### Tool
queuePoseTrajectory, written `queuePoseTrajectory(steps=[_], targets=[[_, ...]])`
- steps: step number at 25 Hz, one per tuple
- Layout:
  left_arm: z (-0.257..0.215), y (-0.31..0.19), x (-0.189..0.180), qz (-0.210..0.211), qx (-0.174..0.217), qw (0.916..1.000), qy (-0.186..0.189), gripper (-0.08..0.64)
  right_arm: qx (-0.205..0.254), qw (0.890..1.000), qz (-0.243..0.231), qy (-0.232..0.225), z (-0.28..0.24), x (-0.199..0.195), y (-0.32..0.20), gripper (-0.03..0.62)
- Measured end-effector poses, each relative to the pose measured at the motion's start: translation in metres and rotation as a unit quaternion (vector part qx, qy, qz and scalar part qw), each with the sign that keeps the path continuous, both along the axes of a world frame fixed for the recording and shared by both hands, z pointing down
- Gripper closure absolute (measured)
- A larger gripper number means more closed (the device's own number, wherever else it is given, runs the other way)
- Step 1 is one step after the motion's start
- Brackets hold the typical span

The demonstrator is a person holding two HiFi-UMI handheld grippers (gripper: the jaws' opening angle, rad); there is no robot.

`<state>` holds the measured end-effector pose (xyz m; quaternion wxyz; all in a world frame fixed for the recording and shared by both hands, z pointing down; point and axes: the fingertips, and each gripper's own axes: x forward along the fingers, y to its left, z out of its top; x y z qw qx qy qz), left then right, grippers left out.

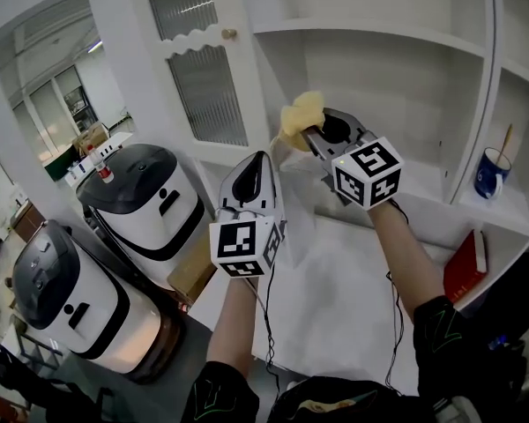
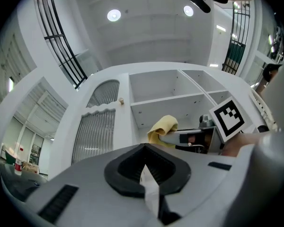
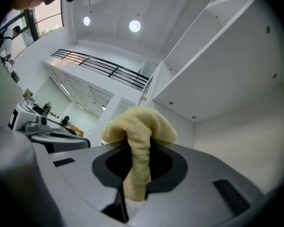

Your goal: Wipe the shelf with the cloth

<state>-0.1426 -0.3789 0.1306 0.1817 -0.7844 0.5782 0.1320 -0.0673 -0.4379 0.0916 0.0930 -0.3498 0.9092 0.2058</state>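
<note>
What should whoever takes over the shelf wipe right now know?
Left gripper: jaws together, empty, held low in front of the unit.
Right gripper: shut on the yellow cloth, raised before the open compartment of the white shelf.
Done: cloth is in hand.
Left: the cloth does not appear to touch the shelf board; press it down and wipe. Whether any wiping has happened can't be told.

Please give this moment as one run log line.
right tool: shut on yellow cloth, held up before shelf | left tool: shut, empty | wiping contact: cannot tell
</note>
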Motion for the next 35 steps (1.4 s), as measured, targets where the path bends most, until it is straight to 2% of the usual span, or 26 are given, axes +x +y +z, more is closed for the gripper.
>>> queuePoseTrajectory(steps=[6,12,17,21,25,35], targets=[[-0.016,-0.015,0.0,0.013,0.008,0.9998,-0.016,0.56,-0.003,0.999,0.038,0.001,-0.016,-0.003,-0.041,0.532],[-0.031,-0.026,-0.003,0.015,0.021,0.9993,-0.025,0.56,0.017,0.992,0.102,0.07,-0.036,-0.015,-0.089,0.532],[-0.041,-0.027,-0.009,0.022,0.032,0.9991,-0.015,0.56,0.014,0.994,0.104,0.042,-0.069,-0.015,-0.107,0.532],[-0.047,-0.027,-0.01,0.027,0.041,0.9988,-0.005,0.56,0.016,0.992,0.125,0.018,-0.09,-0.014,-0.12,0.532],[-0.046,-0.027,-0.002,0.036,0.042,0.9984,-0.004,0.56,0.017,0.989,0.145,0.013,-0.103,-0.015,-0.131,0.532],[-0.044,-0.022,-0.001,0.04,0.041,0.9984,-0.005,0.56,0.025,0.993,0.115,0.001,-0.12,-0.024,-0.117,0.532]])
